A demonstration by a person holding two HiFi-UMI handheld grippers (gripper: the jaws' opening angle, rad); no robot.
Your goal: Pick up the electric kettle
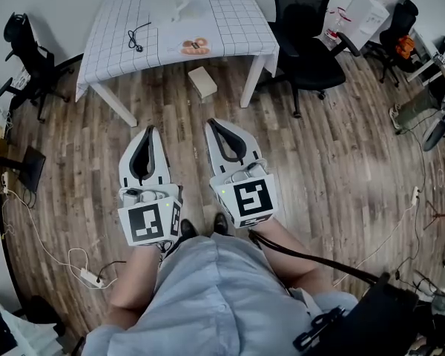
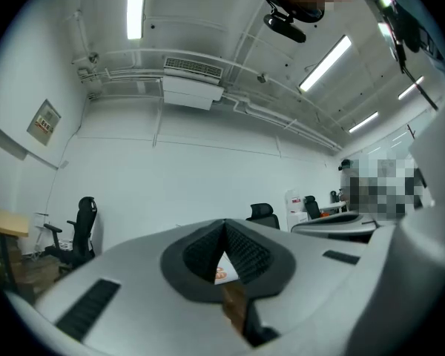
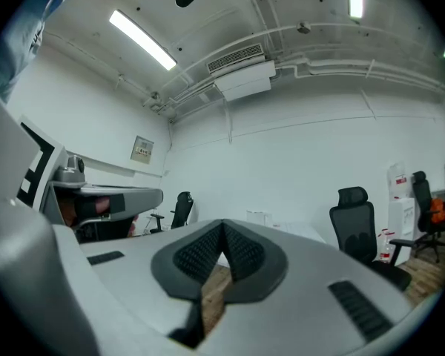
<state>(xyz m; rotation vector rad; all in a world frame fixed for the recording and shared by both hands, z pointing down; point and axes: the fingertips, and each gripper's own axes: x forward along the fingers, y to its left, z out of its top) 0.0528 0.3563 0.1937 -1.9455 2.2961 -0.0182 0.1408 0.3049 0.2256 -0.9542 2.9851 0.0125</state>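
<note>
The table [image 1: 230,21] with a white gridded cloth stands ahead of me across the wooden floor. A pale, see-through object [image 1: 180,4] on it may be the electric kettle. In the right gripper view a small white kettle shape [image 3: 258,217] shows faintly against the white wall. My left gripper [image 1: 150,129] and right gripper [image 1: 210,123] are held level side by side, well short of the table. The jaws of both meet at the tips with nothing between them, as the left gripper [image 2: 224,221] and right gripper [image 3: 222,222] views also show.
A black office chair [image 1: 304,43] stands at the table's right end, another black chair [image 1: 30,58] at the far left. A small cardboard box [image 1: 202,81] lies under the table. A black cable [image 1: 137,35] and an orange-patterned item [image 1: 196,47] lie on the cloth. A power strip [image 1: 89,277] lies on the floor.
</note>
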